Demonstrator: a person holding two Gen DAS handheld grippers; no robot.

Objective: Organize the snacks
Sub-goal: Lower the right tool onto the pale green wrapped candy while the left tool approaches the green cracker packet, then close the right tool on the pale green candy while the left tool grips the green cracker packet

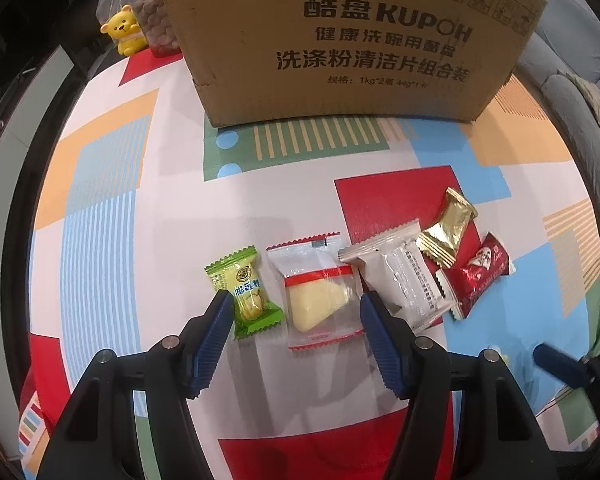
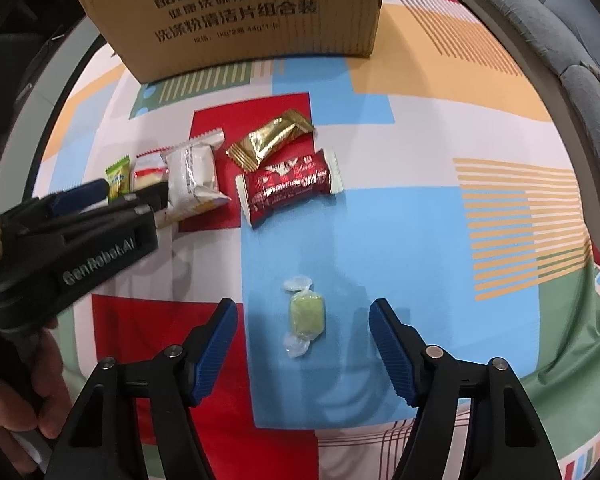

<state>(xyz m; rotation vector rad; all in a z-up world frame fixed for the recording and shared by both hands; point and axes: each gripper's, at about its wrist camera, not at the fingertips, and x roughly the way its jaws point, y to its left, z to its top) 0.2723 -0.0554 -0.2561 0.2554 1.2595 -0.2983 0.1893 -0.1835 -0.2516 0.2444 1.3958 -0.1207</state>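
Hovering over the snacks, both grippers point down at a bench under a patterned cloth. Left gripper (image 1: pixel 296 304) is spread, straddling a clear packet (image 1: pixel 320 296) with a pale yellow piece inside and touching nothing; the green packet (image 1: pixel 244 292) lies just beside its left finger, the white packet (image 1: pixel 400 280) by the right. Right gripper (image 2: pixel 303 312) is also spread, around a green twist-wrapped candy (image 2: pixel 306 314) lying alone on a blue patch.

Best approach, likely: lower straight, centre each item, close gently so neighbouring packets aren't caught, then carry to the cardboard box (image 1: pixel 340 40).

Only the right wrist view shows the candy and the person's hand (image 2: pixel 24 396) on the left tool. Only the left view shows the yellow bear (image 1: pixel 124 30) and nut bags beside the box.
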